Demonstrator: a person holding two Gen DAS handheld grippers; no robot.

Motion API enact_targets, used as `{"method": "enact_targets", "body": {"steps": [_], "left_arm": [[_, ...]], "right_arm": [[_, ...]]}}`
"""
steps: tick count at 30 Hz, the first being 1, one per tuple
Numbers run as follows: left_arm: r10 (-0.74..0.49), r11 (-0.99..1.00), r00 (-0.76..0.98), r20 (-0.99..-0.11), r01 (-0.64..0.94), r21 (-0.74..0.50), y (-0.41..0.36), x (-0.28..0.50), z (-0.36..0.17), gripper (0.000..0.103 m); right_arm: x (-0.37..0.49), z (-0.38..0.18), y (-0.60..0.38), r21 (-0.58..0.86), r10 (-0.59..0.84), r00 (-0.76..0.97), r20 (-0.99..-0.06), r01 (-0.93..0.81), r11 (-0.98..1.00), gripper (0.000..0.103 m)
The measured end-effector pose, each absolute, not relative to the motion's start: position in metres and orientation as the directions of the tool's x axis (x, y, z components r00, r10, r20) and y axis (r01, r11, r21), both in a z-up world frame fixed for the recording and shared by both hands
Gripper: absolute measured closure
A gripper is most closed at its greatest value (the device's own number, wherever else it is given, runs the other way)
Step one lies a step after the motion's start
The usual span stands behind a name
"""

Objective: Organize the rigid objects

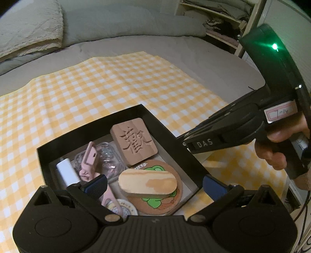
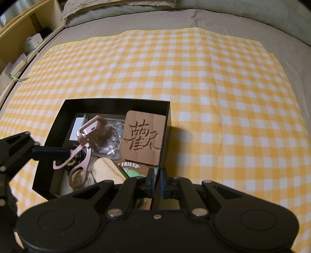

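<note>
place: bedroom | signs: bed (image 1: 136, 46); pillow (image 1: 29, 29); shelves (image 1: 219, 15)

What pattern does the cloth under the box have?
Yellow and white checks on the cloth, best in the right wrist view.

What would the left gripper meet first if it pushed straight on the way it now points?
Probably the oval wooden block. The left gripper stands open over the black box, and the block lies between its fingertips, atop the frog coaster. Depth is unclear, so the gap to it cannot be judged.
</note>
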State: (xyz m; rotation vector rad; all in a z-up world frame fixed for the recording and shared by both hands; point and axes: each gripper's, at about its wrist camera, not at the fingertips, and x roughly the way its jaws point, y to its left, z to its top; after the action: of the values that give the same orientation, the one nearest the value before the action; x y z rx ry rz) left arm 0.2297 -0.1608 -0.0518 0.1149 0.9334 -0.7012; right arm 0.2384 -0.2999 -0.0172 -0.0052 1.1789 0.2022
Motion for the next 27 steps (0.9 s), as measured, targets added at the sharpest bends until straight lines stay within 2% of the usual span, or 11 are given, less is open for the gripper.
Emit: {"method": "enact_targets", "body": {"steps": [1,12,17,19,27], "left_arm": [[-0.502,0.779,0.398,-0.767,0.594,-0.202,-0.158,0.229,-0.05,0.0],[-0.492,0.825,0.491,-0.719,0.528,-0.203,-0.123,0.21,-0.023,0.0],[-0.485,0.847,0.539,-0.688,0.486,-0.216,-0.108,0.202,-0.005,0.0],[-0.474,0.859,0.567,-0.674,0.467,-0.21,-0.103,0.197,0.002,0.0],[-0.455,0.885,0.654,-0.604,0.41,-0.222,-0.084,0.162,0.036,0.0]], "right_arm": [[0.237,-0.016,-0.3,0.096,0.15,0.372,-0.916,-0.161,0.982,0.09],[0.206,0.023,-0.298,0.085,0.163,0.472,-0.866,-0.182,0.98,0.082],[0.186,0.045,-0.298,0.094,0.178,0.534,-0.827,-0.181,0.979,0.068],[0.177,0.055,-0.298,0.086,0.176,0.561,-0.809,-0.183,0.979,0.059],[0.138,0.085,-0.291,0.078,0.187,0.645,-0.741,-0.195,0.978,0.043]]}}
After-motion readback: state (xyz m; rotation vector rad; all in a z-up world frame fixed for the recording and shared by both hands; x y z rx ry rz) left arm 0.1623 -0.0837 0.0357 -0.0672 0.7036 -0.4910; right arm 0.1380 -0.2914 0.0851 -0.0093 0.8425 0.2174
